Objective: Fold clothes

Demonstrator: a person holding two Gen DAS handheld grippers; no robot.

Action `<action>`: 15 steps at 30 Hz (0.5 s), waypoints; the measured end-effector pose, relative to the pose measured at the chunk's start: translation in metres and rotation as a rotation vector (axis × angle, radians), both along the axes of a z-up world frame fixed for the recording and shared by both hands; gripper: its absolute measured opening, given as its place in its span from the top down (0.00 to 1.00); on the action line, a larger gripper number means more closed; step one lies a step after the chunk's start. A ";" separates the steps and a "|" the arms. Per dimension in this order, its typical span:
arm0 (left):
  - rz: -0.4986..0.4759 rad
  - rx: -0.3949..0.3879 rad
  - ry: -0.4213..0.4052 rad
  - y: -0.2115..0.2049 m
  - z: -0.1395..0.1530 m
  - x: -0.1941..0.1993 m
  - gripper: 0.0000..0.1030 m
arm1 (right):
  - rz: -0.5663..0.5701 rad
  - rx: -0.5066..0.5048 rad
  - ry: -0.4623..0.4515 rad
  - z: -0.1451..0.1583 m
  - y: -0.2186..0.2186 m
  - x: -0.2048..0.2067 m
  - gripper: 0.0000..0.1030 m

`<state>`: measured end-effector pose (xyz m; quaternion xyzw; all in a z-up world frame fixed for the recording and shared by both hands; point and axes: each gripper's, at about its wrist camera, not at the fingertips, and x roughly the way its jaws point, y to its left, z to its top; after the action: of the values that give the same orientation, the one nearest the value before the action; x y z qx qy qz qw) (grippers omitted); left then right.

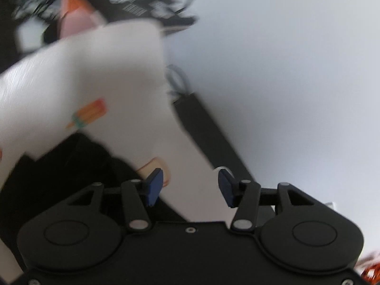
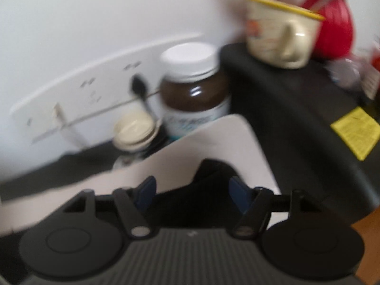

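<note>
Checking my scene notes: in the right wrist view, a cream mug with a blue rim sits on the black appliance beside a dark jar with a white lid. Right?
Not quite: the right wrist view shows the cream mug has a yellow rim, not blue. It does sit on the black appliance, beside the dark jar with a white lid.

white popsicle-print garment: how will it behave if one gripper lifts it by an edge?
Likely floppy: the white garment is thin cloth lying flat over something dark, so a lifted edge should sag and trail. Probably light for its size, as it looks like a single layer. It may slip from a shallow pinch; the open left gripper would want a deep bite on the hem.
</note>
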<state>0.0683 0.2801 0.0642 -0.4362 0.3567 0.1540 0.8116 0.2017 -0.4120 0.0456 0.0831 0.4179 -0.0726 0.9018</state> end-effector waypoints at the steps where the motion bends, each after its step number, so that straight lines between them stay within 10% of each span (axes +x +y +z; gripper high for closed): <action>1: -0.031 0.031 -0.018 -0.007 0.009 -0.001 0.49 | 0.042 -0.003 0.005 -0.002 0.006 -0.002 0.35; 6: -0.323 0.261 -0.038 -0.075 0.035 -0.014 0.46 | 0.272 -0.062 0.011 -0.007 0.041 -0.029 0.34; 15: -0.748 0.555 0.082 -0.211 -0.003 -0.078 0.44 | 0.441 -0.146 0.055 -0.037 0.065 -0.082 0.33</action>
<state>-0.0097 0.0689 0.0614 -0.0378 0.4666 -0.0427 0.8826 0.1200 -0.3470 0.0089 -0.0775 0.4441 0.0938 0.8877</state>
